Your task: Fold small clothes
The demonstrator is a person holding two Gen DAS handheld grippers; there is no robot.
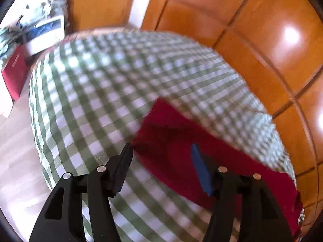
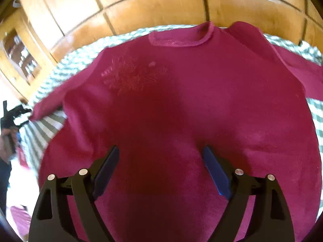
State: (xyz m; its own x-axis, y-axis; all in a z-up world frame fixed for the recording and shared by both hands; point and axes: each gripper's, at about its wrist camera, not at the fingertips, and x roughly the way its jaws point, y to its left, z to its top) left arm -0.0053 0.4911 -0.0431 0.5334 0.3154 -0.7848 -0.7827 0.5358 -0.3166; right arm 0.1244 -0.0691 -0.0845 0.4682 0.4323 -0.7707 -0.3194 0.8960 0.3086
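glossy orange wood panelling [image 1: 262, 40], green checked tablecloth [image 1: 101, 84], pale wood floor [image 1: 14, 141]

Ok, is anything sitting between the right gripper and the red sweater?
Nothing visible. The right gripper hangs open directly over the red sweater, which lies spread on the green checked tablecloth with bare fabric between the fingers.

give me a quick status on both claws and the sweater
Left claw open, at sleeve edge. Right claw open over the body. Red sweater flat on checked tablecloth, unfolded. Nothing in the way.
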